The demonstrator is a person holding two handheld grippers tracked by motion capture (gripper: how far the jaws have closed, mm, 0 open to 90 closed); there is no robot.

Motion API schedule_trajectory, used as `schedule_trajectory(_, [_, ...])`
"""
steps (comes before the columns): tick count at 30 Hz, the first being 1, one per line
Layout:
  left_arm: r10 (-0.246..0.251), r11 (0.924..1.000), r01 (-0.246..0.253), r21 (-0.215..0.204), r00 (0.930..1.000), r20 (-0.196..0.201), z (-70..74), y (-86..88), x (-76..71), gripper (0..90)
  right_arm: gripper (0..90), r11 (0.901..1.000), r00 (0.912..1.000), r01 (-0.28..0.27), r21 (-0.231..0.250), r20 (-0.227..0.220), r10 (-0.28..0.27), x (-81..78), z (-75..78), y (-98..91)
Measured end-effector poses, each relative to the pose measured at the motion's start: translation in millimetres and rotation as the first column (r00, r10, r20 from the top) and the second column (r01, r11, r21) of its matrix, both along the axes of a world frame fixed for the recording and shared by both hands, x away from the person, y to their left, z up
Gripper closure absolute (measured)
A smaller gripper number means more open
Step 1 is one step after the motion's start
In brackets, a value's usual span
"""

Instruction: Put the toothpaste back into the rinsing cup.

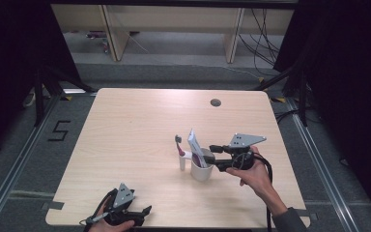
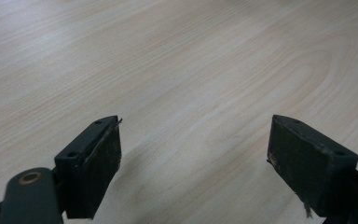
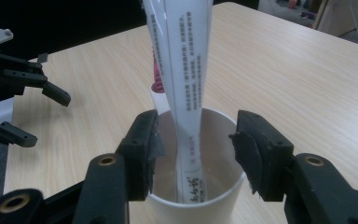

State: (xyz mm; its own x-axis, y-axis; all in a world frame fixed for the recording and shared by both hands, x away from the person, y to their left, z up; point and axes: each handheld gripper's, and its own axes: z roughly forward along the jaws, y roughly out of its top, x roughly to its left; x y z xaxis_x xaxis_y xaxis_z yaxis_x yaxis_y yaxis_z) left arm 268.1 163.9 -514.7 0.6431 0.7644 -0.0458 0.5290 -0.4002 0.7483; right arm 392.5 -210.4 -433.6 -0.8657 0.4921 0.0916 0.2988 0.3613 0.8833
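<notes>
Toothpaste tube (image 3: 184,88) upright in cup (image 3: 205,205)

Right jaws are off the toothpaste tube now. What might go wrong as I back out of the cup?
1. The toothpaste tube leans tall in the white cup; it may tip the cup.
2. The right gripper has jaws standing apart on either side of the tube at the rim; pulling back could snag it.
3. The toothbrush stands just behind and could be knocked.
</notes>
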Motion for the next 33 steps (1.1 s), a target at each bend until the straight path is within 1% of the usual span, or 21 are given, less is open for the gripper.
schedule_trajectory(1, [0.001,1.0,-0.001,0.0,1.0,0.0,0.0,0.0,-0.1,17.0,49.6,1.0,0.9999,0.001,-0.004,0.016,-0.001,0.7,-0.1,-1.7])
schedule_trajectory(2, [0.0,1.0,0.0,0.0,1.0,0.001,0.0,0.2,0.0,17.0,49.1,0.9999,0.9997,0.012,0.0,-0.021,-0.012,-2.0,0.0,-2.2])
schedule_trajectory(3, [0.001,1.0,-0.001,0.003,1.0,-0.001,0.2,0.4,0.0,17.0,48.5,1.0,1.0,0.009,-0.002,0.0,-0.009,-0.9,-0.6,-3.5])
schedule_trajectory(4, [0.003,1.0,-0.003,0.004,1.0,-0.001,0.2,0.3,-0.1,17.0,48.3,0.9999,0.9996,0.015,0.005,-0.022,-0.015,-3.1,-0.9,-3.9])
schedule_trajectory(5, [0.002,1.0,-0.002,0.003,1.0,-0.001,0.2,0.3,-0.1,17.0,48.3,0.9999,0.9999,0.01,-0.008,0.011,-0.01,-1.3,-0.9,-5.9])
schedule_trajectory(9, [0.003,1.0,-0.003,0.005,1.0,0.0,0.5,0.4,-0.4,17.0,47.7,0.9997,0.9997,0.024,-0.003,0.004,-0.024,-3.2,-1.8,-8.4])
schedule_trajectory(10, [0.004,1.0,-0.004,0.004,1.0,0.001,0.5,0.4,-0.5,17.0,47.6,0.9999,0.9997,0.011,0.005,-0.023,-0.011,-4.1,-1.7,-9.2])
schedule_trajectory(11, [0.004,1.0,-0.004,0.001,1.0,0.001,0.3,0.5,-0.5,17.0,47.5,0.9994,0.9989,0.031,0.012,-0.034,-0.031,-6.2,-1.5,-9.4])
schedule_trajectory(12, [0.005,1.0,-0.005,0.003,1.0,-0.001,0.7,0.6,-0.5,17.0,47.3,0.9994,0.9991,0.035,0.0,0.021,-0.035,-3.9,-1.5,-11.4])
schedule_trajectory(15, [0.006,1.0,-0.006,0.003,1.0,0.0,0.7,0.6,-0.6,17.0,47.3,0.9992,0.999,0.041,-0.001,-0.017,-0.041,-6.8,0.1,-13.7])
schedule_trajectory(17, [0.006,0.9998,-0.006,0.021,1.0,0.002,1.1,1.4,-0.2,17.0,46.8,0.9991,0.9989,0.043,0.001,0.015,-0.043,-5.9,0.3,-16.0])
schedule_trajectory(19, [0.004,0.9998,-0.004,0.019,1.0,-0.001,1.3,1.4,-0.5,17.0,46.5,0.9983,0.9983,0.057,0.008,-0.01,-0.057,-8.6,0.5,-17.1])
schedule_trajectory(20, [0.008,0.9999,-0.008,0.009,1.0,0.002,0.7,0.9,-0.5,17.0,46.2,0.999,0.9989,0.045,-0.004,0.01,-0.045,-7.1,1.3,-19.5])
schedule_trajectory(21, [0.01,0.9999,-0.01,0.01,0.9999,0.004,0.6,1.0,-0.5,17.0,45.6,0.9983,0.9983,0.057,0.014,-0.016,-0.057,-9.2,1.2,-20.5])
schedule_trajectory(23, [0.009,0.9999,-0.009,0.009,1.0,0.003,0.6,1.0,-0.6,17.0,45.0,0.9977,0.9978,0.067,0.006,0.002,-0.067,-8.6,1.2,-23.3])
schedule_trajectory(25, [0.009,0.9999,-0.009,0.009,1.0,0.003,0.7,0.9,-0.7,17.0,44.6,0.9979,0.9981,0.061,0.021,-0.015,-0.06,-9.3,0.8,-23.8])
schedule_trajectory(27, [0.009,0.9999,-0.009,0.008,1.0,0.003,0.7,0.9,-0.8,17.0,43.7,0.9975,0.9975,0.07,0.009,0.002,-0.07,-8.5,0.3,-27.1])
schedule_trajectory(29, [0.009,0.9999,-0.009,0.007,1.0,0.002,0.7,0.9,-0.9,17.0,43.3,0.9964,0.996,0.085,0.006,-0.027,-0.085,-10.6,-0.5,-31.0])
schedule_trajectory(31, [0.009,0.9999,-0.009,0.008,1.0,0.002,0.7,1.1,-0.8,17.0,43.2,0.9964,0.9964,0.085,0.012,-0.011,-0.084,-9.5,-1.2,-31.9])
schedule_trajectory(32, [0.01,0.9999,-0.01,0.009,0.9999,0.003,0.7,1.1,-0.8,17.0,42.9,0.9962,0.9959,0.085,0.017,-0.033,-0.084,-10.6,-1.7,-32.9])
schedule_trajectory(33, [0.009,0.9999,-0.009,0.007,1.0,0.002,0.7,1.0,-0.9,17.0,42.5,0.9955,0.9955,0.094,0.007,-0.013,-0.094,-10.1,-1.7,-34.9])
